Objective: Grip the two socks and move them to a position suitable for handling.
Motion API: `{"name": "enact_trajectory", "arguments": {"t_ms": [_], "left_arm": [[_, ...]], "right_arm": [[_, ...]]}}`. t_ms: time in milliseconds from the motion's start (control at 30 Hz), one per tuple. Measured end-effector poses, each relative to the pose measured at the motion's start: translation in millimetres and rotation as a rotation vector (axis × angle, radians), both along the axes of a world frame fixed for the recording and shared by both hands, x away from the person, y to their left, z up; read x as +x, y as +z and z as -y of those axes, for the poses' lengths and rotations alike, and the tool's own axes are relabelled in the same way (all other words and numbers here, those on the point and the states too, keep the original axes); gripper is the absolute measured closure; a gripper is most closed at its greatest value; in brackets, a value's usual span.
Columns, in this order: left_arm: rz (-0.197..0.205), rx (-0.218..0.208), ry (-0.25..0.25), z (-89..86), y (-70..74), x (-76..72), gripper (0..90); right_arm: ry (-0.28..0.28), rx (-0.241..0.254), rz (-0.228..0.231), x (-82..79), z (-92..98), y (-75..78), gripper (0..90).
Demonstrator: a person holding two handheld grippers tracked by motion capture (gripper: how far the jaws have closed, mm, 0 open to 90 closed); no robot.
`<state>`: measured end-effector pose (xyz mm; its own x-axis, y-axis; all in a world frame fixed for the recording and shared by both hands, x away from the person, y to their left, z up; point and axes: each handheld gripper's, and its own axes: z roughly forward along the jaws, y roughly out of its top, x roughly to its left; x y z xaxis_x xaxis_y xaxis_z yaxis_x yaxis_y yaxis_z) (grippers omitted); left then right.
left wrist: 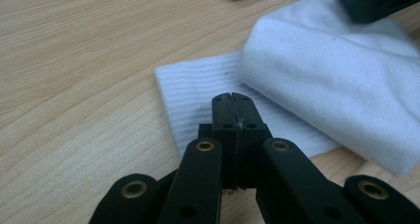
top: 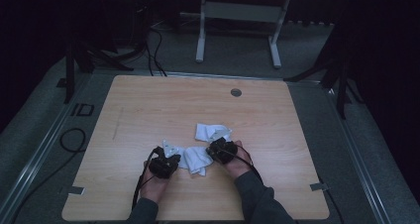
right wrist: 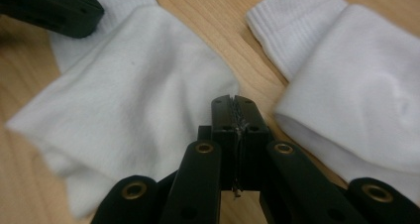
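Wooden table (top: 148,105), two white socks (top: 195,158)

Wooden table (top: 148,110); grey grommet (top: 236,92) near far edge; white desk frame (top: 237,16) beyond.

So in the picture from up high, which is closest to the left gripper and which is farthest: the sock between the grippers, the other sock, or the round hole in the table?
From the left gripper:
1. Sock between the grippers, right beside it.
2. Other sock, farther back, by the right gripper.
3. Round hole, near the table's far edge.
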<state>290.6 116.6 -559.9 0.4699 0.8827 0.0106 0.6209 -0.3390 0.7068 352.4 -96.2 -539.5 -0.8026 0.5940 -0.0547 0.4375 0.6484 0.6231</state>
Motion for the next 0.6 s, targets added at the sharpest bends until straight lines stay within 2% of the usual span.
{"name": "enact_trajectory", "arguments": {"t_ms": [167,333,367,600], "left_arm": [[0.0,-0.005,0.004,0.3,-0.2,-0.1,89.5],[0.0,-0.006,0.008,0.4,-0.2,-0.2,89.5],[0.0,-0.008,0.007,0.3,-0.3,-0.1,89.5],[0.0,-0.004,0.005,0.2,-0.2,-0.2,89.5]], "right_arm": [[-0.005,-0.008,0.031,-13.2,10.6,11.6,88.7],[-0.011,-0.015,0.047,-21.7,22.1,15.7,88.7],[-0.029,-0.012,0.049,-26.8,33.3,17.3,88.7],[-0.076,-0.027,0.06,-36.4,60.6,16.1,88.6]]}}
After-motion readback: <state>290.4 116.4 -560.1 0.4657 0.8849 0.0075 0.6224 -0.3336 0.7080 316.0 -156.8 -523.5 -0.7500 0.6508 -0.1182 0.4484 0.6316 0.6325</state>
